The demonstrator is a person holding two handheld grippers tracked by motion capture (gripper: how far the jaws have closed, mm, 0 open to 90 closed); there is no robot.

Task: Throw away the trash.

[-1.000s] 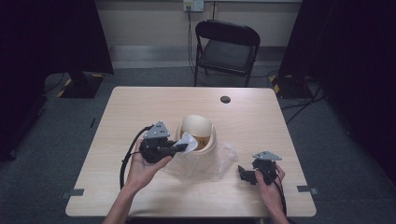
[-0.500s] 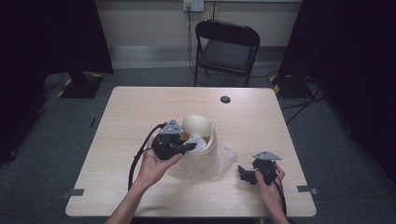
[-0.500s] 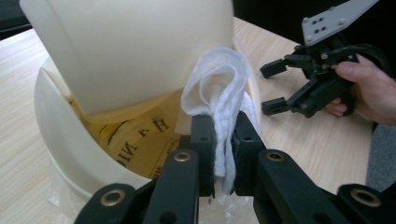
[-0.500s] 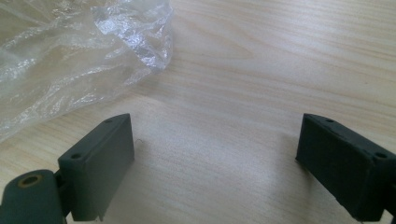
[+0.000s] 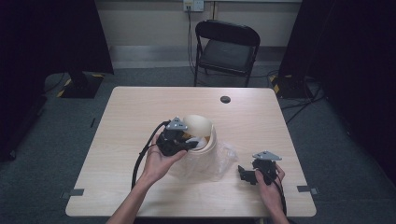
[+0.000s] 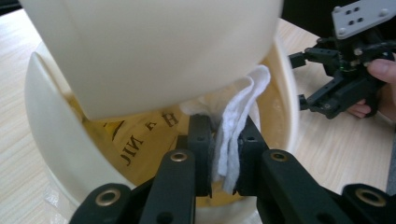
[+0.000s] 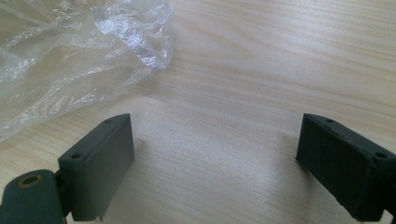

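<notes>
Centre of the high view: a light wooden table (image 5: 140, 121), and on it, just below the middle, a cream swing-lid bin (image 5: 201, 140) standing on crinkled clear plastic (image 5: 224, 158). At the bin's opening, left of centre: left gripper (image 5: 189, 144) clamped on a white cloth (image 6: 238, 126), the folded fabric pinched between both black jaws under the tilted lid in the left gripper view. Lower right of the high view: right gripper (image 5: 244, 173) resting low on bare wood, jaws spread wide, nothing between them.
</notes>
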